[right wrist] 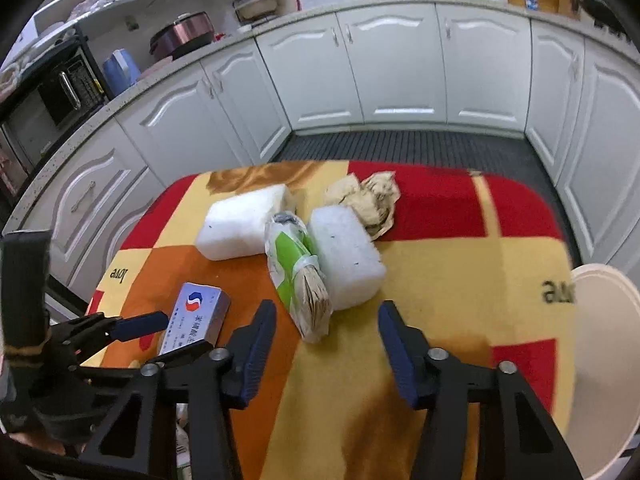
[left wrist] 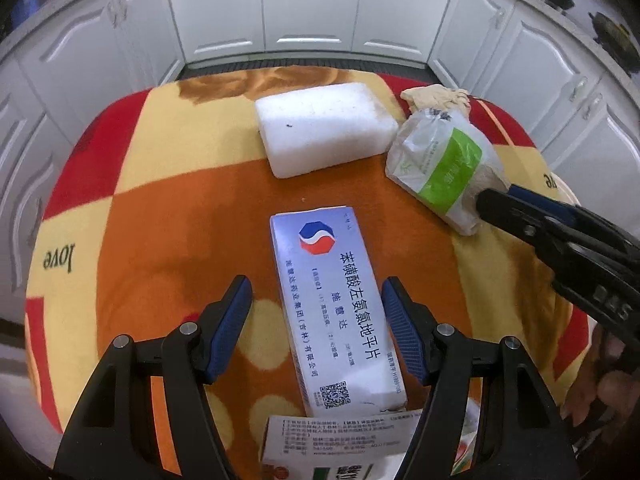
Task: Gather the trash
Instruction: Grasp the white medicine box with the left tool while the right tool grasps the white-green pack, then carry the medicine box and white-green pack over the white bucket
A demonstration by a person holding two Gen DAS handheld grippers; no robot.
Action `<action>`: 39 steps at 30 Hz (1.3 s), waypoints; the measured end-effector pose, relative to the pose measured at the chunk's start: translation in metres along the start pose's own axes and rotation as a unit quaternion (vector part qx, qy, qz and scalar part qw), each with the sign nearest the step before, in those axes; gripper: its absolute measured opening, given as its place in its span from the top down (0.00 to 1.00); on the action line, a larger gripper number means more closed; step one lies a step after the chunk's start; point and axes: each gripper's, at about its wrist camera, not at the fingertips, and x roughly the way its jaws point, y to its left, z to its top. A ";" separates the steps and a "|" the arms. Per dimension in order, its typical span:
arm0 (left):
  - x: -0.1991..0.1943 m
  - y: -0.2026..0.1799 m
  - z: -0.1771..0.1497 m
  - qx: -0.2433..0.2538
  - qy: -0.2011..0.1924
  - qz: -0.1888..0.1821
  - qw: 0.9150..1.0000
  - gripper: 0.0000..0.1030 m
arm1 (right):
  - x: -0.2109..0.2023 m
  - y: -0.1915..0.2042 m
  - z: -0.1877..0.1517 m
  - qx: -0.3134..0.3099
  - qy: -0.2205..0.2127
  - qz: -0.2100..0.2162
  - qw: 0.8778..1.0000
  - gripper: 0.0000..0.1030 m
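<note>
Left tool point(left wrist: 316, 330) from its own camera: fingers apart, straddling the medicine box point(left wrist: 334, 312) without touching; the box's long axis runs straight away from me, on the worktop point(left wrist: 160, 220). My hand pitches steeply down.

Right view: right tool point(right wrist: 327, 340) open, empty; the green-wrapped bundle point(right wrist: 298, 276) lies just ahead, lengthwise.

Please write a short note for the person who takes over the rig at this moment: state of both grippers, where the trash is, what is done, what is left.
Left gripper: open, fingers either side of the medicine box, not pressing it.
Right gripper: open, empty, just short of the wrapped bundle.
On the blanket: two foam blocks, crumpled paper, another box at the near edge. White bin at the right.
Done: nothing visibly collected.
Left: everything.
</note>
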 end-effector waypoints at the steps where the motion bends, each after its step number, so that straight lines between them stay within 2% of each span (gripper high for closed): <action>1: -0.001 0.000 -0.001 0.001 -0.003 -0.003 1.000 0.46 | 0.003 0.002 0.000 -0.001 0.001 0.005 1.000 0.66; 2: -0.001 0.001 -0.001 0.000 -0.003 -0.005 1.000 0.48 | 0.005 0.003 -0.001 -0.003 0.003 0.010 1.000 0.74; 5: -0.004 0.008 0.001 -0.015 -0.012 -0.011 1.000 0.49 | 0.003 0.008 -0.003 -0.006 0.001 0.021 1.000 0.86; 11: -0.016 0.025 0.011 -0.044 -0.044 -0.018 0.998 0.50 | -0.024 0.007 -0.018 0.001 0.006 0.062 0.998 0.89; 14: -0.016 0.027 0.013 -0.051 -0.046 -0.018 0.997 0.50 | -0.032 0.005 -0.027 -0.002 0.013 0.049 0.999 0.89; 18: -0.019 0.029 0.012 -0.048 -0.052 -0.012 0.997 0.50 | -0.037 0.002 -0.022 -0.001 -0.011 0.037 0.999 0.89; 25: -0.023 0.052 0.015 -0.062 -0.058 0.011 0.996 0.50 | -0.020 0.013 0.011 -0.008 -0.030 0.042 0.999 0.84; 29: -0.026 0.068 0.013 -0.076 -0.060 0.016 0.995 0.50 | 0.011 0.019 0.014 -0.005 0.004 0.042 0.999 0.82; 30: -0.026 0.072 0.013 -0.079 -0.061 0.016 0.995 0.50 | 0.012 0.022 0.011 -0.005 0.009 0.056 0.998 0.82; 32: -0.025 0.076 0.012 -0.082 -0.059 0.015 0.995 0.50 | 0.015 0.032 0.003 -0.008 0.038 0.113 0.993 0.82; 33: -0.024 0.077 0.011 -0.084 -0.058 0.015 0.995 0.50 | 0.016 0.037 0.000 -0.013 0.050 0.123 0.991 0.82; 36: -0.024 0.077 0.008 -0.084 -0.058 0.009 0.995 0.50 | 0.012 0.044 -0.007 -0.032 0.052 0.105 0.993 0.82; 38: -0.024 0.076 0.007 -0.084 -0.057 0.007 0.995 0.50 | 0.008 0.043 -0.007 -0.029 0.040 0.095 0.994 0.72; 39: -0.024 0.076 0.007 -0.083 -0.056 0.005 0.995 0.50 | 0.007 0.042 -0.006 -0.027 0.036 0.090 0.995 0.55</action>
